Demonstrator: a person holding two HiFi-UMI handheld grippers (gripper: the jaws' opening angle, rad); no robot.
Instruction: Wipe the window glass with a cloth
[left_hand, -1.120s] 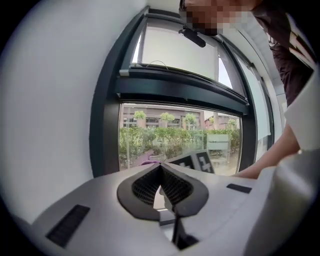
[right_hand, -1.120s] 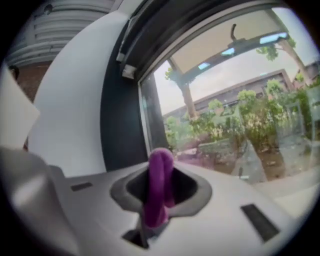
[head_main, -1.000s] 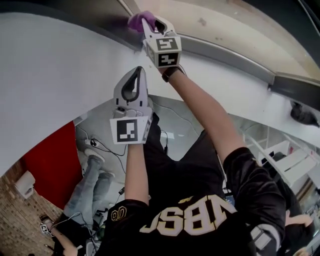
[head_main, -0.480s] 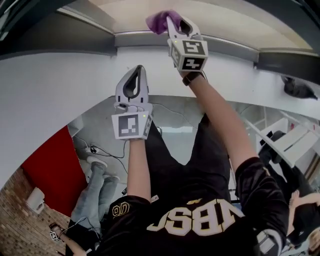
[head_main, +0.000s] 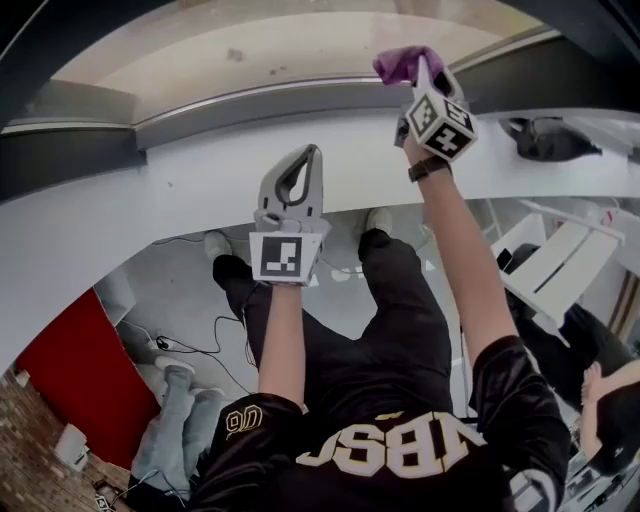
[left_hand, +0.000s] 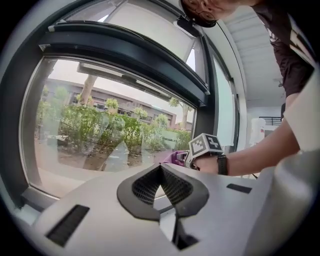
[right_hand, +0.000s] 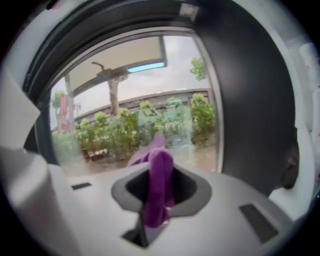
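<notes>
Two tools — a left tool (head_main: 308, 156) and a right tool (head_main: 424, 68) — one purple cloth (head_main: 399, 62), one window pane (head_main: 250, 60)

The cloth (right_hand: 159, 172), purple and bunched, seems to press against the window glass (right_hand: 140, 90) near its right edge.

- Reaches right arm up to the window glass (head_main: 250, 55), right claw (head_main: 427, 78) clamped on purple cloth (head_main: 400, 62).
- Holds left claw (head_main: 310, 155) below the glass, jaws together, empty.
</notes>
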